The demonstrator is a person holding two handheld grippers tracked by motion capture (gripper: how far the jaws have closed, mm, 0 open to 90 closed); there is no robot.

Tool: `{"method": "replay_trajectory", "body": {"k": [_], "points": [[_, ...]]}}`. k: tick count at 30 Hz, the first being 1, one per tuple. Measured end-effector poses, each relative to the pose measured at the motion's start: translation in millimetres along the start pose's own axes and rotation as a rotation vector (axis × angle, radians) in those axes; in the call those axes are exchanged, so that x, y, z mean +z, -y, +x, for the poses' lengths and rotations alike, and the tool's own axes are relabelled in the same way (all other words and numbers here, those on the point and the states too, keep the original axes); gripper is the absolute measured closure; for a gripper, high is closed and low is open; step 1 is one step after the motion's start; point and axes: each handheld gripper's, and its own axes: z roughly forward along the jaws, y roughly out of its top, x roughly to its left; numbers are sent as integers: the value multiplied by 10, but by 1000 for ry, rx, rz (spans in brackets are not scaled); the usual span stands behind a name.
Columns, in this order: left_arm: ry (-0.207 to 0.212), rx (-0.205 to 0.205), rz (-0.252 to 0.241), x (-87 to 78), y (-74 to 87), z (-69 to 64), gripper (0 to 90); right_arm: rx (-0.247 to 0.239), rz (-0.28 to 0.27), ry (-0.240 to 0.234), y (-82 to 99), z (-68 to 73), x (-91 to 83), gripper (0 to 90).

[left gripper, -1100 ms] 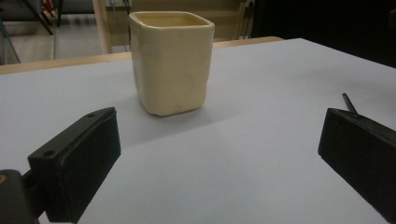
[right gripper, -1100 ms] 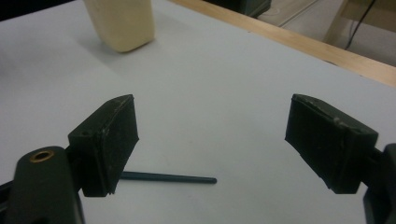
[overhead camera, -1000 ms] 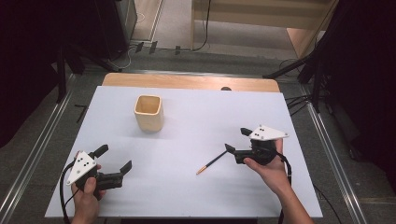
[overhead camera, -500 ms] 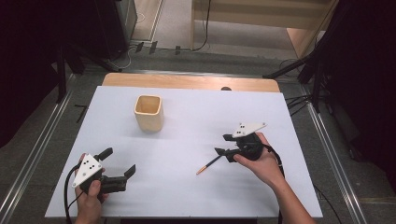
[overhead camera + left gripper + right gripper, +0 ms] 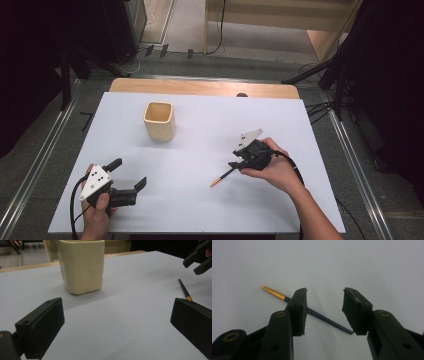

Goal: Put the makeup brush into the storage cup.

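A: Since the earlier frames the right claw [image 5: 235, 163] had shifted along the table [image 5: 200, 210] toward the thin paintbrush [image 5: 223, 176] and tipped over it. Its jaws had just been closing, narrower than a second before. The left claw [image 5: 131, 176] sat where it had been.

B: Grip on the right?

A: None yet. In the right gripper view the right claw [image 5: 324, 306] stood partly open with the paintbrush [image 5: 322, 318] lying flat on the table between the two pads. The dark handle ran behind the left pad and ended just beside the right one; I could not tell whether either pad touched it. The orange tip pointed out past the left pad.

B: And the left?

A: Wide open, nothing between its jaws, low over the near left part of the table. In its own view the left claw [image 5: 117, 322] looked across bare table at the cup [image 5: 82, 265] and the paintbrush [image 5: 184, 289] farther right, with the right claw [image 5: 198, 261] above that.

B: Anything in the way?

A: Nothing between the right claw and the paintbrush. The cream square cup [image 5: 160, 120] stood upright, well apart from both claws, toward the far left middle. A cable [image 5: 295, 170] trailed from the right claw over the person's right hand [image 5: 272, 167]. A strip of wood [image 5: 200, 87] showed along the table's far edge, with a small dark knob [image 5: 242, 94] on it.
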Motion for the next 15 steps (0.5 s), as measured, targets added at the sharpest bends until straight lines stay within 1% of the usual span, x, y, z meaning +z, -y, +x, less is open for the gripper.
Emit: {"method": "replay_trajectory", "body": {"k": [2,3,4,5,6,7,8,9,11,12,13,14,15], "points": [[2,2,-1,0,0,-1,0,-32,32,-6,-17,4,35,595],[2,4,-1,0,0,-2,0,-49,52,-18,-25,0,60,626],[3,5,0,0,0,-2,0,-57,54,-31,-27,-3,73,637],[4,4,0,1,0,-2,0,-66,60,-55,-27,-9,87,639],[5,4,0,2,0,-2,0,-66,60,-55,-27,-9,87,639],[5,4,0,3,1,-3,0,-86,86,-76,-29,-1,125,647],[6,4,1,4,1,-4,0,-100,108,-84,-34,9,146,649],[6,4,2,5,2,-6,0,-100,108,-84,-34,9,146,649],[7,7,5,5,2,-8,0,-132,143,-91,-42,29,189,649],[7,9,4,5,2,-9,0,-143,150,-97,-45,40,211,647],[7,10,5,5,2,-10,0,-163,177,-102,-56,56,239,648],[8,11,5,6,2,-11,0,-163,177,-102,-56,56,239,648],[8,12,5,6,2,-12,0,-177,180,-100,-64,58,257,648]]}}
